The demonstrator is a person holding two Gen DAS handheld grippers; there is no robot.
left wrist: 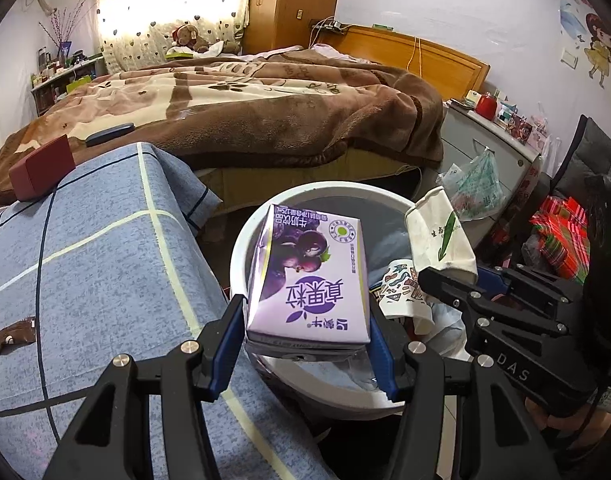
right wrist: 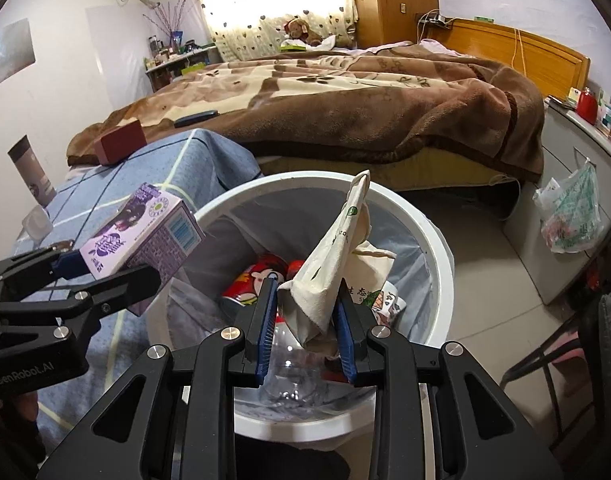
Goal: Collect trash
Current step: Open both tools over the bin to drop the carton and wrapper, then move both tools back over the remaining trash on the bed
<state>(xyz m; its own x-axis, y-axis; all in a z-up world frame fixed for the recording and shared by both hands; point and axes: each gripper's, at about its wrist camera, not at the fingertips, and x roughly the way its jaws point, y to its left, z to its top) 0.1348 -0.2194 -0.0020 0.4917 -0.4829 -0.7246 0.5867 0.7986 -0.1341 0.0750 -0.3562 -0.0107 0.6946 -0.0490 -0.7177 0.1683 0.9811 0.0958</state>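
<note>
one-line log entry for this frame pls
phase: drop-off | left gripper: shut on purple milk carton | right gripper: shut on crumpled paper cup | both over white trash bin | nothing released

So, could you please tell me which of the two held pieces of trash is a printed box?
The purple milk-drink carton in the left gripper; the right gripper holds a crumpled off-white paper cup.

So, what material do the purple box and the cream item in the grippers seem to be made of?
Purple box: looks like coated paperboard, slightly glossy, with sharp folded edges and printed faces. Cream item: probably thin paper, maybe a flattened cup or bag; matte, creased and crumpled. Exact type unclear.
</note>
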